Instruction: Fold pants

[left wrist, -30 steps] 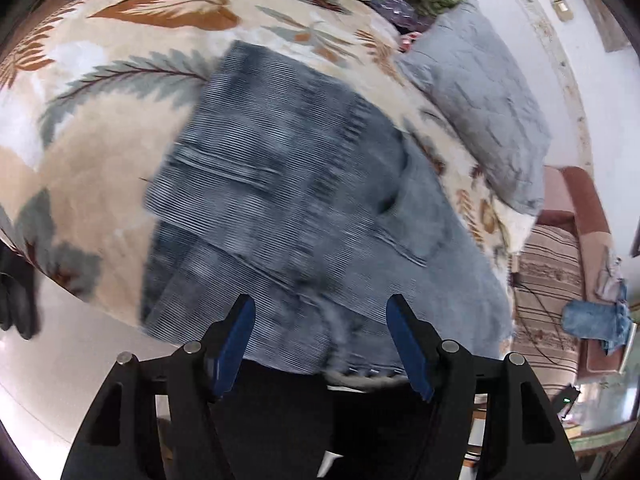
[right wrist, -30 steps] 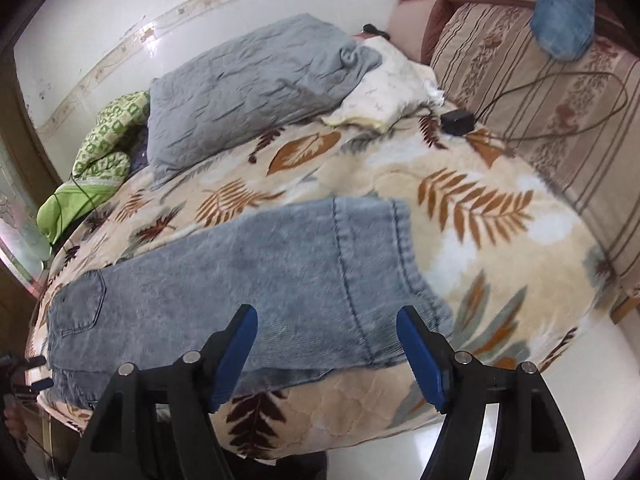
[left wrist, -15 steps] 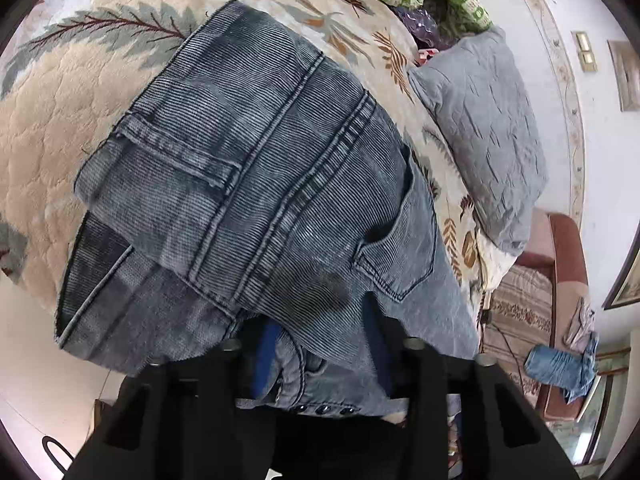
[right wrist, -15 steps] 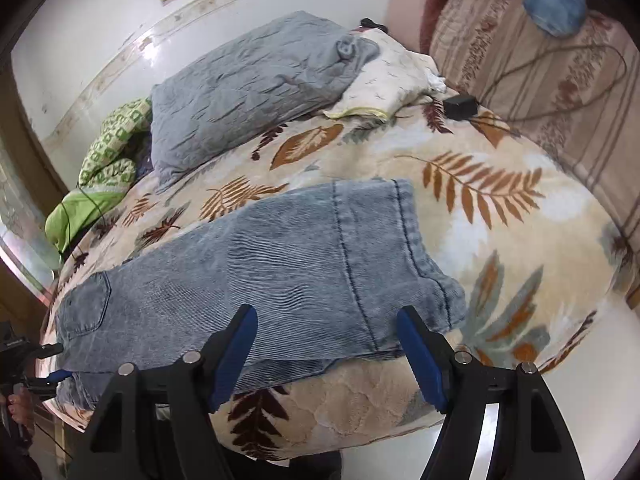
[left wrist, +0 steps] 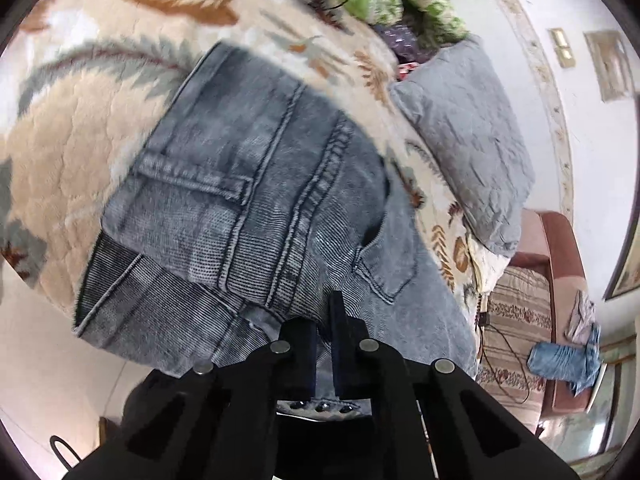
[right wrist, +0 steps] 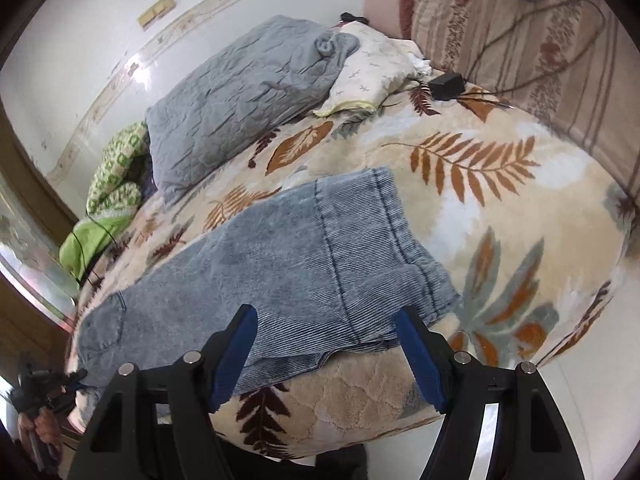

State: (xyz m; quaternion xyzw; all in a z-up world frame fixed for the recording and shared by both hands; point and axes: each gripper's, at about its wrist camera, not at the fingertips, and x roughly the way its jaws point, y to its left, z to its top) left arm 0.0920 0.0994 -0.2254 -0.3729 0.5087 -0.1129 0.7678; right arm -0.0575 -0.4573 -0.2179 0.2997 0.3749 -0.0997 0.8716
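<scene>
L wrist: pants [left wrist: 256, 200] prob. between fingers [left wrist: 340, 344]

Left gripper [left wrist: 325, 332] fingers nearly together, pinched on cloth, right gripper [right wrist: 326, 350] fingers spread wide, hovering

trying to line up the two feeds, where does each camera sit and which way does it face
Left wrist: on the left hand-held gripper, looking down at the jeans waist end; its fingers are shut on the denim.
Right wrist: on the right hand-held gripper, open, over the leg hems near the bed edge.
Shared: jeans, grey pillow, leaf-print bed.
</scene>
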